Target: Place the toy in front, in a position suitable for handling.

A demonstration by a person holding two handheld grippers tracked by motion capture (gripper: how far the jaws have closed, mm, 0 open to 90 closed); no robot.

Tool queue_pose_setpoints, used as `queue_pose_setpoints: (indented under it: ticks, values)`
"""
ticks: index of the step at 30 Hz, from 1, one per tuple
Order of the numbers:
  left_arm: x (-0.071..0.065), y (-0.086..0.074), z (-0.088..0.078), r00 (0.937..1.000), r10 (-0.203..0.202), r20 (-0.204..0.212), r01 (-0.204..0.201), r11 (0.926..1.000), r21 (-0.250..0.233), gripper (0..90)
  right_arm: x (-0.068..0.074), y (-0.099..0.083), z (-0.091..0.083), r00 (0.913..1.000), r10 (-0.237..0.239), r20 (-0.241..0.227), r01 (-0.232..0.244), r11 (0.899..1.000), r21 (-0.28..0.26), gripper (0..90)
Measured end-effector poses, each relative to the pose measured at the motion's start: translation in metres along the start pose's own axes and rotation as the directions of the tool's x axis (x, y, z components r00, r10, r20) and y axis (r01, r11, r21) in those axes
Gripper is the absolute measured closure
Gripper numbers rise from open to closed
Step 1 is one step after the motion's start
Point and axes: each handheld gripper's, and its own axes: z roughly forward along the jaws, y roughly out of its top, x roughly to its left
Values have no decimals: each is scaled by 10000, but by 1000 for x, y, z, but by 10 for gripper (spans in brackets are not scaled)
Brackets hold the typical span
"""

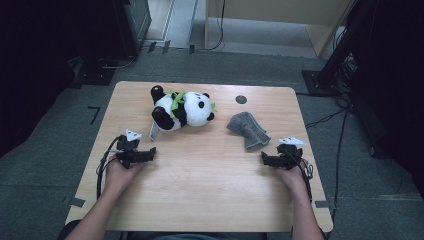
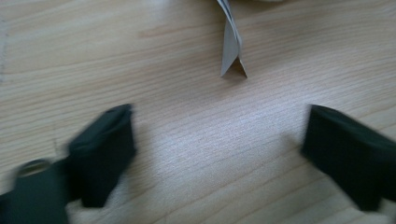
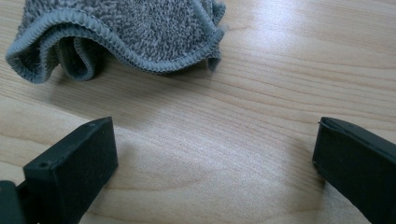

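Resting near the table's (image 1: 210, 200) side edges, the left gripper (image 1: 150, 152) and right gripper (image 1: 265, 159) both gape apart; the toy panda (image 1: 182, 110) and grey cloth (image 1: 247, 129) lie beyond them, toward the far edge.

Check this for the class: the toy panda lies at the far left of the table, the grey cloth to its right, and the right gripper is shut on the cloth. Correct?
Not quite. The right gripper is open and holds nothing: the right gripper view shows its jaws wide apart over bare wood, the grey cloth lying ahead of them. The toy panda and table are as stated.
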Motion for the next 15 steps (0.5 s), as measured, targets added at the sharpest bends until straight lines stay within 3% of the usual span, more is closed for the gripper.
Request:
queue_pose_setpoints:
  ticks: [7,10,15]
  values:
    - [2,2,-4,9974,-75,710,59,9997,229,184,0,0,0,10000,9,6,-9,10000,1,0]
    - [1,6,-10,9965,234,805,-239,9997,42,244,0,0,0,10000,22,5,-22,10000,-14,0]
    - [2,10,-12,9925,89,1220,-103,9999,116,240,0,0,0,10000,20,7,-20,10000,-17,0]
